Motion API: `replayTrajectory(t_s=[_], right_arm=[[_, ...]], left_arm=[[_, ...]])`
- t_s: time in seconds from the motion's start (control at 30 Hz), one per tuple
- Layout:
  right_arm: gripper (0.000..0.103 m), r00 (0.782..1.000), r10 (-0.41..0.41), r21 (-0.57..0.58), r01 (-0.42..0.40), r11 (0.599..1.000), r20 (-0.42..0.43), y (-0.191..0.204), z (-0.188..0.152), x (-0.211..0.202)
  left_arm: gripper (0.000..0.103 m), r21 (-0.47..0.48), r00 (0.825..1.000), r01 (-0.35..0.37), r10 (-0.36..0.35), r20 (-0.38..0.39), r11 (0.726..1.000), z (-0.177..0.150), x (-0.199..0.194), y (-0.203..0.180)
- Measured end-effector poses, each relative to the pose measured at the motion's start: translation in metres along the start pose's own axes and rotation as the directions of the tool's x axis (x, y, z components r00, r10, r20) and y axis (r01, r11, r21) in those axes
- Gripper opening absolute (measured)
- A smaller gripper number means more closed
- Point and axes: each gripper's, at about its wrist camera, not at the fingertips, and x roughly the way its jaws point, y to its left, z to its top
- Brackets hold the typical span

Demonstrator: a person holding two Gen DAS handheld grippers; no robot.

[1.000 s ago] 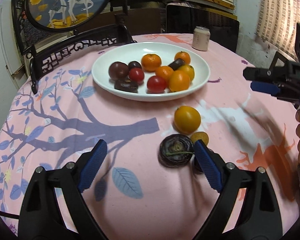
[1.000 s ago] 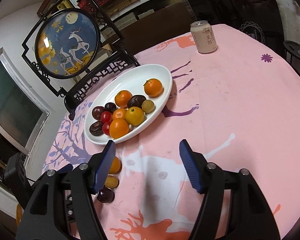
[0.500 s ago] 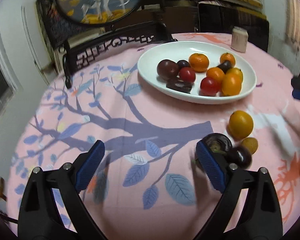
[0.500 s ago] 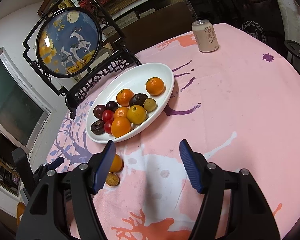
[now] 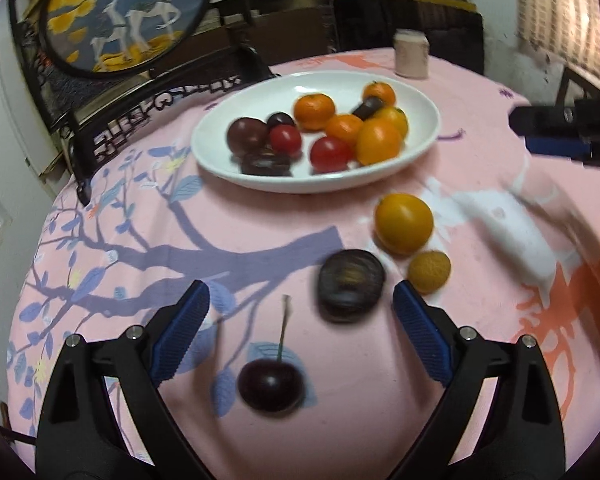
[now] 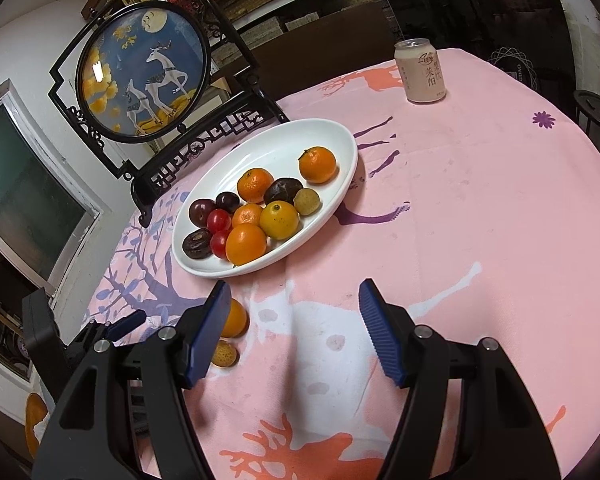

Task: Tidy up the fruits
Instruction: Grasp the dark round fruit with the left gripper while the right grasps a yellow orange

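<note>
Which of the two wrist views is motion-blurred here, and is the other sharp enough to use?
Left wrist view: smeared, the wrinkled dark purple fruit and white oval plate soft-edged. Right wrist view: crisp, lettering on the pale drink can legible; both bend at the fisheye rim.

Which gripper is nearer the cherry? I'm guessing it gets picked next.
Left. The left gripper hangs right over the cherry, open fingers on either side. The right gripper sits off to the side, past the other loose fruit.
</note>
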Motion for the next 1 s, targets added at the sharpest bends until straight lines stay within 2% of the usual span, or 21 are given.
replayTrajectory(t_s=[0.07, 0.2, 0.43, 0.5, 0.6, 0.63, 0.8, 1.0], right_arm=[[0.067, 1.000, 0.000, -0.002, 0.000, 1.000, 0.000, 0.000, 0.000, 0.000], [0.067, 1.000, -0.004, -0.010, 0.004, 1.000, -0.001, 0.001, -0.001, 0.001], [0.067, 1.000, -0.008, -0.030, 0.007, 1.000, -0.025, 0.006, -0.006, 0.008], [0.067, 0.999, -0.001, -0.044, 0.000, 0.999, -0.042, 0.010, -0.007, 0.012], [0.067, 0.998, 0.009, -0.066, -0.014, 0.998, -0.069, 0.017, -0.012, 0.017], [0.067, 0.997, 0.016, -0.074, -0.022, 0.997, -0.080, 0.020, -0.013, 0.020], [0.067, 0.992, 0.049, -0.098, -0.060, 0.993, -0.114, 0.031, -0.020, 0.027], [0.064, 0.991, 0.043, -0.112, -0.057, 0.992, -0.124, 0.041, -0.024, 0.041]], left_arm=[[0.091, 0.008, 1.000, 0.023, -0.023, -0.007, 1.000, 0.000, 0.002, -0.003], [0.076, 0.001, 0.997, 0.068, -0.068, -0.023, 0.998, 0.003, 0.007, -0.004], [0.075, -0.009, 0.995, 0.090, -0.090, -0.036, 0.996, 0.011, 0.017, -0.006], [0.068, -0.009, 0.994, 0.103, -0.103, -0.042, 0.995, 0.012, 0.019, -0.006], [0.046, -0.018, 0.989, 0.144, -0.145, -0.044, 0.989, 0.012, 0.020, -0.006], [0.041, -0.019, 0.987, 0.155, -0.156, -0.043, 0.988, 0.012, 0.019, -0.006], [0.041, -0.053, 0.992, 0.127, -0.128, -0.018, 0.991, 0.014, 0.011, 0.004], [0.041, -0.184, 0.996, 0.073, -0.080, -0.031, 0.980, 0.014, 0.013, 0.039]])
